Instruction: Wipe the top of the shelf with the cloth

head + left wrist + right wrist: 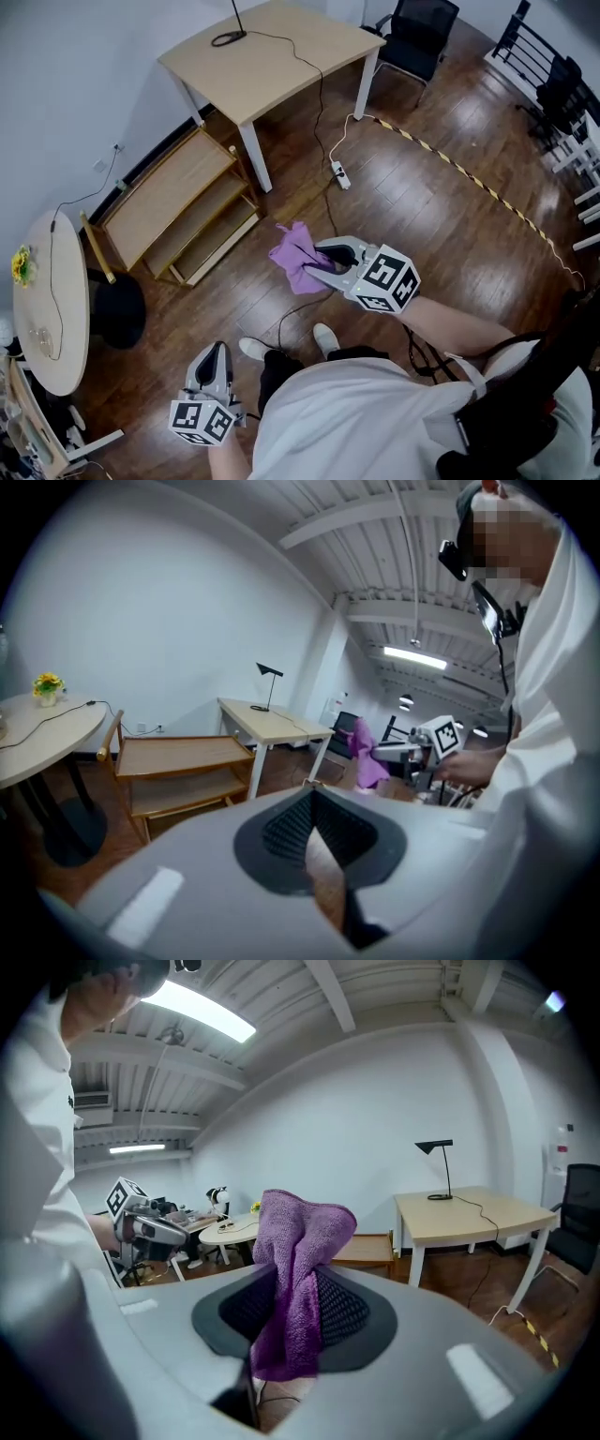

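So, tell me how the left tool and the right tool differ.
The right tool grips the purple cloth; the left tool is shut and empty. The right tool is held out ahead; the left tool sits close to the person. Both carry marker cubes.

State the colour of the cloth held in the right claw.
Purple cloth; shows best in right gripper view.

A lamp [228, 38] is being carried by the desk [281, 66]; a power strip [339, 174] is being left lying on the floor [450, 244].
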`<action>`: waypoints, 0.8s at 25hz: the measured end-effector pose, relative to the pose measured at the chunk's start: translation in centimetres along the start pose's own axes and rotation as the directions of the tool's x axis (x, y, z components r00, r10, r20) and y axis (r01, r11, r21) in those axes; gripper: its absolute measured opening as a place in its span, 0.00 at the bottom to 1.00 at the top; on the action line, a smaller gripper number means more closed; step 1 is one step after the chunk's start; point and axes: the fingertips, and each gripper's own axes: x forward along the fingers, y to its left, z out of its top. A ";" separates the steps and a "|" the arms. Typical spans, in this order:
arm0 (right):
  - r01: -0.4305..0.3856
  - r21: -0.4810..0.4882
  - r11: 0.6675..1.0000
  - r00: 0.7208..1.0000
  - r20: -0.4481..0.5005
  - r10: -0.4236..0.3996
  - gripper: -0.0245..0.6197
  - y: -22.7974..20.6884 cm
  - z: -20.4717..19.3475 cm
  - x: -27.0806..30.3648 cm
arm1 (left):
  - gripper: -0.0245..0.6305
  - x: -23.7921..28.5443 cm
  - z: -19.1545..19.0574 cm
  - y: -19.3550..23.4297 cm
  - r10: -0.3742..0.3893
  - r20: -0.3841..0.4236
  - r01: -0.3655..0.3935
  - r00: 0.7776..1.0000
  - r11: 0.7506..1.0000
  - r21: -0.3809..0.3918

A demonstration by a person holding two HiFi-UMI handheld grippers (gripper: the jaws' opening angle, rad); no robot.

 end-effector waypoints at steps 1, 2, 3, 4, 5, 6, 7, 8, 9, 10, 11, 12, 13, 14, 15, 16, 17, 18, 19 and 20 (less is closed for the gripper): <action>0.001 0.005 1.000 1.000 0.009 -0.001 0.22 0.0 -0.1 -0.9 | 0.07 0.1 -0.1 -0.7 -0.002 -0.004 0.002 1.000 1.000 0.005; 0.004 0.005 1.000 1.000 0.018 -0.004 0.22 -0.1 -0.1 -1.7 | 0.07 0.4 -0.1 -1.3 -0.005 -0.005 0.005 1.000 1.000 0.011; 0.006 0.003 1.000 1.000 0.027 -0.006 0.22 -0.3 0.0 -2.4 | 0.07 0.7 0.1 -1.8 -0.009 -0.007 0.009 1.000 1.000 0.018; 0.009 0.004 1.000 0.999 0.035 -0.009 0.22 -0.5 0.1 -2.9 | 0.07 0.9 0.2 -2.3 -0.014 -0.010 0.014 1.000 1.000 0.027; 0.011 0.009 1.000 0.999 0.040 -0.011 0.22 -0.6 0.0 -3.4 | 0.07 1.1 0.3 -2.8 -0.020 -0.016 0.020 1.000 0.999 0.035; 0.014 0.015 1.000 0.999 0.045 -0.015 0.22 -0.7 -0.1 -3.8 | 0.07 1.3 0.3 -3.2 -0.027 -0.020 0.027 0.999 0.999 0.043; 0.019 0.021 1.000 0.999 0.051 -0.020 0.22 -0.9 -0.2 -4.2 | 0.07 1.6 0.4 -3.5 -0.033 -0.022 0.034 0.999 0.998 0.051; 0.024 0.025 0.999 0.998 0.057 -0.026 0.22 -1.1 -0.2 -4.5 | 0.07 1.8 0.5 -3.8 -0.039 -0.022 0.040 0.999 0.997 0.059; 0.029 0.028 0.999 0.998 0.062 -0.031 0.22 -1.2 -0.2 -4.7 | 0.07 2.1 0.7 -4.0 -0.043 -0.022 0.045 0.999 0.997 0.067; 0.032 0.031 0.999 0.997 0.067 -0.034 0.22 -1.3 -0.2 -4.9 | 0.07 2.2 0.9 -4.3 -0.046 -0.021 0.048 0.999 0.996 0.073; 0.033 0.031 0.999 0.997 0.069 -0.035 0.22 -1.4 -0.2 -5.0 | 0.07 2.3 1.0 -4.5 -0.049 -0.019 0.050 0.999 0.996 0.076; 0.033 0.029 0.999 0.997 0.070 -0.035 0.22 -1.4 -0.2 -5.1 | 0.07 2.3 1.0 -4.7 -0.050 -0.018 0.051 0.999 0.996 0.077; 0.032 0.024 0.999 0.997 0.069 -0.034 0.22 -1.4 -0.2 -5.2 | 0.07 2.4 1.0 -4.8 -0.050 -0.017 0.052 0.999 0.996 0.078; 0.031 0.018 0.999 0.997 0.068 -0.032 0.22 -1.4 -0.1 -5.2 | 0.07 2.4 1.0 -4.9 -0.050 -0.017 0.051 0.999 0.996 0.077; 0.030 0.014 0.999 0.997 0.068 -0.030 0.22 -1.4 0.0 -5.2 | 0.07 2.4 1.0 -4.9 -0.050 -0.018 0.051 0.999 0.996 0.077; 0.028 0.010 1.000 0.997 0.069 -0.029 0.22 -1.5 0.1 -5.2 | 0.07 2.5 0.9 -5.0 -0.050 -0.020 0.052 0.999 0.996 0.077; 0.028 0.007 1.000 0.997 0.069 -0.028 0.22 -1.5 0.1 -5.2 | 0.07 2.5 0.9 -5.0 -0.051 -0.022 0.052 0.998 0.996 0.078; 0.027 0.005 1.000 0.997 0.068 -0.027 0.22 -1.5 0.1 -5.2 | 0.07 2.5 0.8 -5.0 -0.050 -0.024 0.052 0.998 0.995 0.079; 0.026 0.003 1.000 0.997 0.068 -0.026 0.22 -1.5 0.1 -5.2 | 0.07 2.6 0.8 -5.0 -0.049 -0.025 0.051 0.999 0.995 0.080; 0.025 0.002 1.000 0.997 0.067 -0.025 0.22 -1.6 0.1 -5.2 | 0.07 2.6 0.8 -5.0 -0.047 -0.024 0.048 0.999 0.996 0.080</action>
